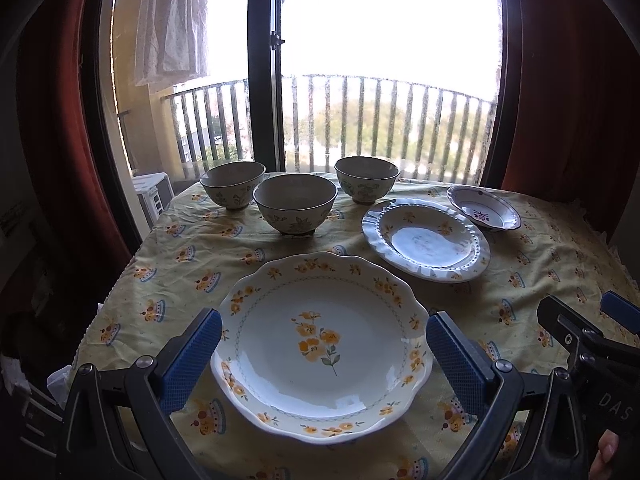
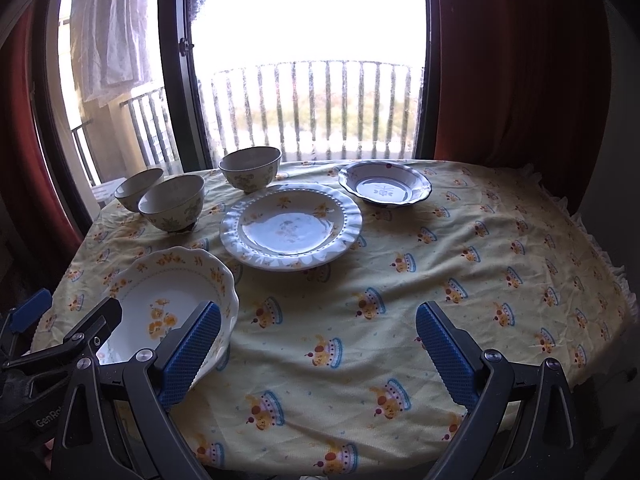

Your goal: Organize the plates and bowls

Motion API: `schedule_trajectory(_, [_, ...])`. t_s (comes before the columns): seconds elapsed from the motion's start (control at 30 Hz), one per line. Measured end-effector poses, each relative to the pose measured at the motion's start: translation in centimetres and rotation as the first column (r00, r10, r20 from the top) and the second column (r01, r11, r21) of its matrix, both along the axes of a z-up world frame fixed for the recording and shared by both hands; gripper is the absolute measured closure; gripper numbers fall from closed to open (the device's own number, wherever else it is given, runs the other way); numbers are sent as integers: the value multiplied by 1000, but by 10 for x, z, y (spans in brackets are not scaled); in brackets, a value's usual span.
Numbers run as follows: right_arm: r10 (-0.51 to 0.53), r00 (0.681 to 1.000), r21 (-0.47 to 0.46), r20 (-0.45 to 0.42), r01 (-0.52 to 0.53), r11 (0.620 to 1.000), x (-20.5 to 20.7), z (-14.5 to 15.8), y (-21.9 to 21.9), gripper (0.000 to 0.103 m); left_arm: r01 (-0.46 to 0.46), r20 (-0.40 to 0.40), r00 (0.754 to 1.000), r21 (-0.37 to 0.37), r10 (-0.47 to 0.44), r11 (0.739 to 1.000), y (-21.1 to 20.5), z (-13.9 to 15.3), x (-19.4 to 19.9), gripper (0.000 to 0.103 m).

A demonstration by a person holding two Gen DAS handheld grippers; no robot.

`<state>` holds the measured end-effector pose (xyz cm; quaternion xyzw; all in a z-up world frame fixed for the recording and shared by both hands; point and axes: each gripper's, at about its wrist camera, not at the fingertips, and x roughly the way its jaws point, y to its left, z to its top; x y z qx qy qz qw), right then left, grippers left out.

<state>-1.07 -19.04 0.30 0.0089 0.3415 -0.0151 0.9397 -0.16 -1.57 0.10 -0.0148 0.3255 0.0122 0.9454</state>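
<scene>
A scalloped plate with yellow flowers [image 1: 320,344] lies at the table's near side, between the open fingers of my left gripper [image 1: 324,356], which hovers over it; it also shows in the right wrist view [image 2: 168,300]. A white beaded plate [image 1: 426,240] [image 2: 290,226] lies mid-table. A small blue-rimmed dish [image 1: 484,208] [image 2: 384,186] sits behind it. Three floral bowls [image 1: 296,204] [image 1: 233,184] [image 1: 366,179] stand at the back left. My right gripper [image 2: 318,356] is open and empty over bare cloth to the right of the flowered plate.
The round table has a yellow printed cloth [image 2: 460,264] with wrinkles. A glass balcony door [image 1: 264,60] and red curtains [image 2: 520,60] stand behind the table. The right gripper's body shows at the left wrist view's right edge [image 1: 580,344].
</scene>
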Motion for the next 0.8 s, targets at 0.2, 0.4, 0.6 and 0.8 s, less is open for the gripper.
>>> schedule_trajectory(0.2, [0, 1000, -1, 2, 0, 1000, 0, 0, 0, 3, 0, 3, 1000, 1, 0, 1000, -1, 0, -1, 0])
schedule_trajectory(0.4, [0, 1000, -5, 10, 0, 1000, -3, 2, 0, 3, 0, 4, 1000, 1, 0, 1000, -2, 0, -1, 0])
schedule_trajectory(0.6, [-1, 1000, -4, 8, 1, 1000, -3, 1, 0, 3, 0, 3, 1000, 1, 0, 1000, -1, 0, -1, 0])
schedule_trajectory(0.8, [1, 1000, -3, 2, -1, 1000, -3, 1, -2, 3, -9, 7, 1000, 13, 9, 1000, -1, 1, -2, 1])
